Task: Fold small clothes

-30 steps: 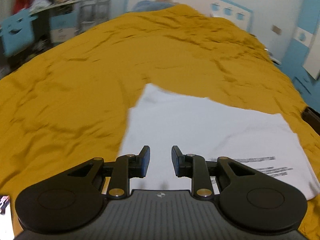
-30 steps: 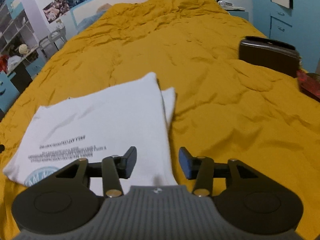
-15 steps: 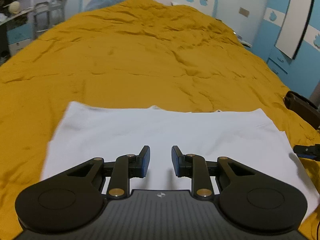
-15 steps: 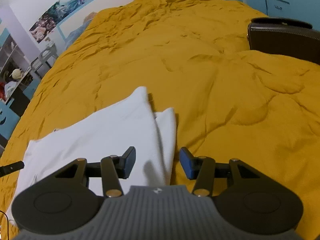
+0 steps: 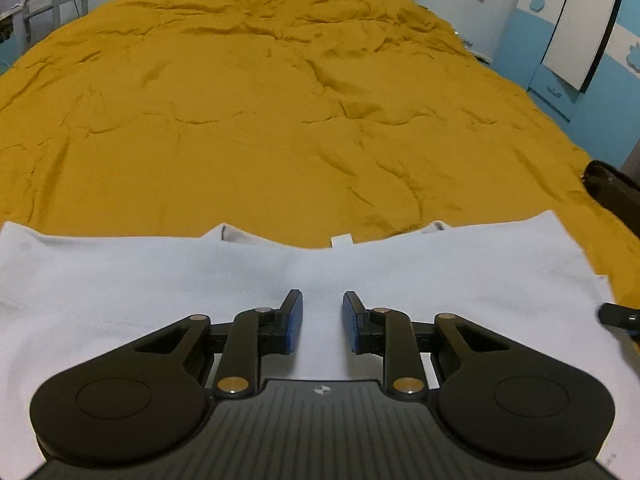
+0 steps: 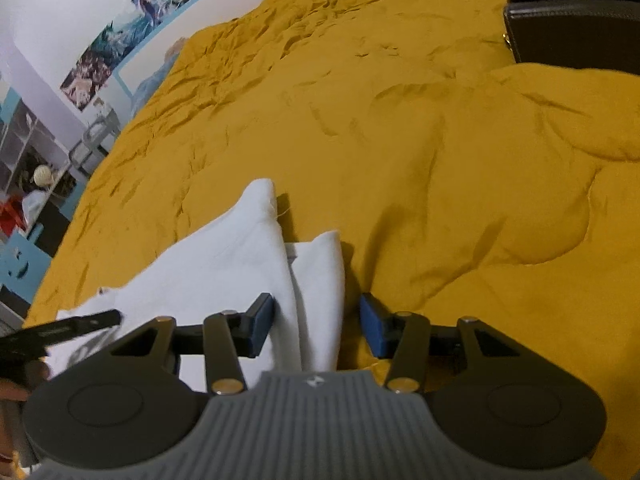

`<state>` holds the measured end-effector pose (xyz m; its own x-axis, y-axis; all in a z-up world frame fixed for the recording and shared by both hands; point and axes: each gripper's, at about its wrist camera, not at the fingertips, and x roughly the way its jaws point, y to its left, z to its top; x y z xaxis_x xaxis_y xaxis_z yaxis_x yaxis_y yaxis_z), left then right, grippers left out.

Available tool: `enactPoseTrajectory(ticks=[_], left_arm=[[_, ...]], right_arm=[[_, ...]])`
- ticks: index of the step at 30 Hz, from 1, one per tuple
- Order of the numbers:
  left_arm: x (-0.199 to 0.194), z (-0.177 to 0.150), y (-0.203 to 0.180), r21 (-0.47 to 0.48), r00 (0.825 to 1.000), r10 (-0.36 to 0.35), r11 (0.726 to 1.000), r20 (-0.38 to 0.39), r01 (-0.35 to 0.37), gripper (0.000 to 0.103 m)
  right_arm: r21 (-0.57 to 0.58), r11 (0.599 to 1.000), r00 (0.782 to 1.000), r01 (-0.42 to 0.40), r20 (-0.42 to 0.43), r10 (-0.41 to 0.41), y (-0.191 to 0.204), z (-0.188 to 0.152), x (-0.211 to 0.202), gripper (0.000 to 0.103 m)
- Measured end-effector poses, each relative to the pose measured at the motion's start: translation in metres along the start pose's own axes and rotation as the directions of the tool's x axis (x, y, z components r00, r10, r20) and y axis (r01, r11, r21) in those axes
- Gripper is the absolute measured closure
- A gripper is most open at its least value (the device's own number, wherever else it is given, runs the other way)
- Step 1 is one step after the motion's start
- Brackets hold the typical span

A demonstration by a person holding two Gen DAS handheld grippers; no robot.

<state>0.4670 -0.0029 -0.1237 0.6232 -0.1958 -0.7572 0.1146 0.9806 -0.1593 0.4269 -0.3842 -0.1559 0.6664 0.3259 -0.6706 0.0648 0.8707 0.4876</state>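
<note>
While both jaws gape, holding nothing, left gripper (image 5: 322, 322) hovers over the white shirt (image 5: 280, 276) at the yellow bed's (image 5: 280, 120) near edge; right gripper (image 6: 317, 326) straddles its folded end; dark bag (image 6: 576, 32) beyond.

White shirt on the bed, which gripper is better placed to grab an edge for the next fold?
Probably the right gripper: its open fingers straddle the white shirt edge. The left gripper is over mid-cloth.

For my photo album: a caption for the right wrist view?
Open right gripper poised over a white garment's folded edge on a mustard bedspread.
</note>
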Motion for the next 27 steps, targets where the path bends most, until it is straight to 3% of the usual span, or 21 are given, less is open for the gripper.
enactPoseTrajectory(ticks=[4, 6, 11, 17, 21, 27], left_arm=[[-0.001, -0.003, -0.005, 0.022, 1.0, 0.015, 1.0, 0.02, -0.016, 0.073], [-0.008, -0.001, -0.006, 0.026, 1.0, 0.017, 1.0, 0.022, -0.017, 0.073], [-0.054, 0.006, 0.002, 0.006, 0.997, 0.036, 0.999, 0.07, -0.037, 0.073], [-0.129, 0.006, 0.033, -0.021, 0.989, 0.113, 0.994, 0.1, -0.111, 0.073], [-0.184, 0.002, 0.068, -0.122, 0.988, 0.097, 0.989, 0.123, -0.082, 0.073], [-0.227, -0.014, 0.111, -0.165, 0.979, 0.164, 0.976, 0.124, -0.143, 0.071]], right_arm=[[-0.013, 1.0, 1.0, 0.004, 0.002, -0.004, 0.004, -0.001, 0.003, 0.075], [-0.013, 1.0, 1.0, -0.001, -0.003, 0.001, 0.008, -0.002, 0.006, 0.095], [-0.061, 0.997, 0.999, 0.042, 0.029, -0.04, 0.032, -0.003, -0.007, 0.098], [-0.062, 0.998, 0.997, -0.011, 0.073, 0.015, 0.078, 0.009, -0.041, 0.098], [-0.103, 0.994, 0.994, -0.035, 0.102, 0.045, 0.126, 0.011, -0.059, 0.098], [-0.127, 0.986, 0.991, -0.105, 0.064, 0.114, 0.213, 0.004, -0.064, 0.098]])
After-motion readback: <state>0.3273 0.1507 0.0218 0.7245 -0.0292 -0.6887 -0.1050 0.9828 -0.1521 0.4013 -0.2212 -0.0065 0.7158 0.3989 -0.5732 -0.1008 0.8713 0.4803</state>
